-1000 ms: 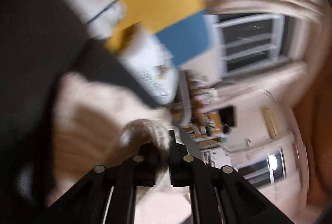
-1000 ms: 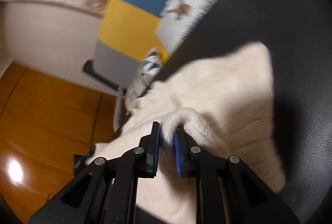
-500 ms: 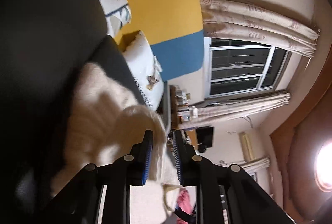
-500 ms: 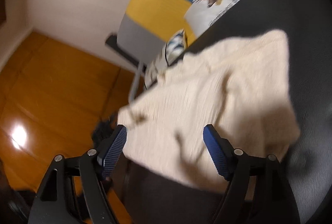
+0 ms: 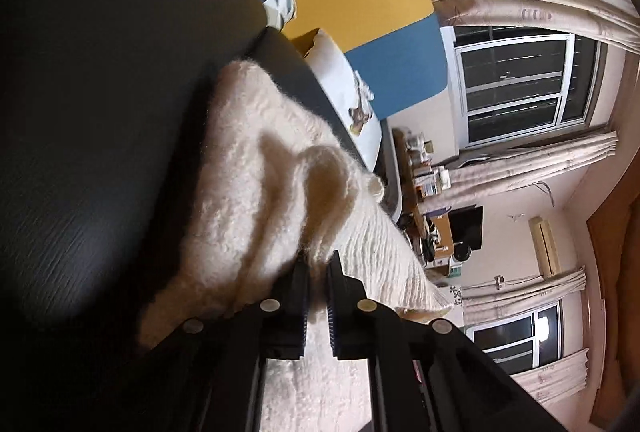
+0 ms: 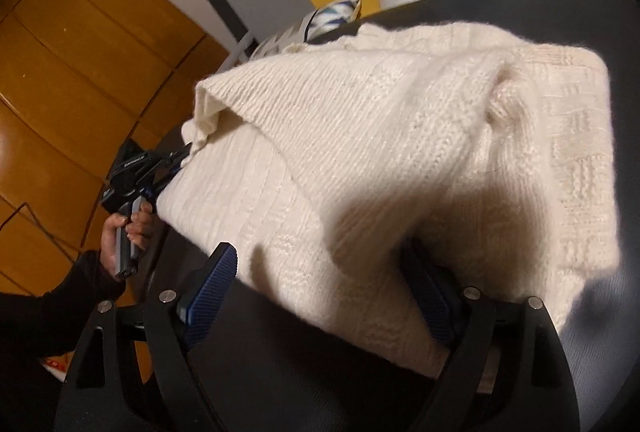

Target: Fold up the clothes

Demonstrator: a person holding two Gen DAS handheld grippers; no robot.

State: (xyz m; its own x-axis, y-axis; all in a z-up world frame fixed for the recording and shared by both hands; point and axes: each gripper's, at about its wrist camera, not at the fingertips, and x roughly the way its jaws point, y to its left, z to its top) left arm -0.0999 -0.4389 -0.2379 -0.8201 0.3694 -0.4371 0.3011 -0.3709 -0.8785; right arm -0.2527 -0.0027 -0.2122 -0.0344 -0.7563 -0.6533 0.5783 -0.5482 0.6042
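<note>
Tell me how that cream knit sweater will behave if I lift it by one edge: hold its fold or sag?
Probably sag: the cream sweater drapes in soft humps over the dark surface, so it looks floppy. Its thick, fuzzy knit suggests some weight and good grip, unlikely to slip. The folded layers lie loose, so a one-edge lift may undo the fold.

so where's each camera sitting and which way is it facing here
Left wrist: on the left gripper, looking along its closing fingers, which pinch the cream sweater, towards the windows.
Right wrist: on the right gripper, its jaws opening, looking down over the sweater on the black surface; the person's left hand and dark sleeve show.
Shared: sweater, black surface, and the left gripper.
</note>
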